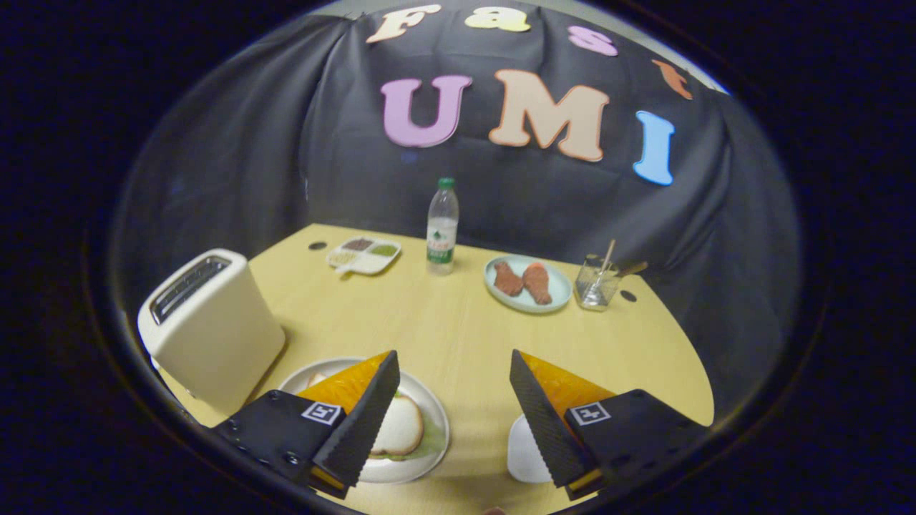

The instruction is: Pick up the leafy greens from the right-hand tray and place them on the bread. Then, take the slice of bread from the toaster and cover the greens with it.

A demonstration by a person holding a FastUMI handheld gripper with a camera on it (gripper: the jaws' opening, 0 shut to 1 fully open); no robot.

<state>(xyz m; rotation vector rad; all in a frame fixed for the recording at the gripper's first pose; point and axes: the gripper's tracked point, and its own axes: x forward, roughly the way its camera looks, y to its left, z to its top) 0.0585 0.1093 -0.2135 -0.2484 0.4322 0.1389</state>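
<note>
Bread slice (pixel 398 427): we see one slice on the white plate (pixel 429 400), over leafy greens (pixel 432 443) whose edge shows at its rim; long axis runs away from the fingers
Gripper (pixel 454 368): we find it raised above the table (pixel 444 336), fingers spread wide, holding nothing; left finger overlaps the plate
Toaster (pixel 211 325): one, beside the plate, slot facing up
Right-hand tray (pixel 526 454): one, partly hidden behind the right finger
Far items: one bottle (pixel 442 227), one divided dish (pixel 363 254), one blue plate (pixel 528 284) with two brown pieces, one glass (pixel 596 282)
</note>
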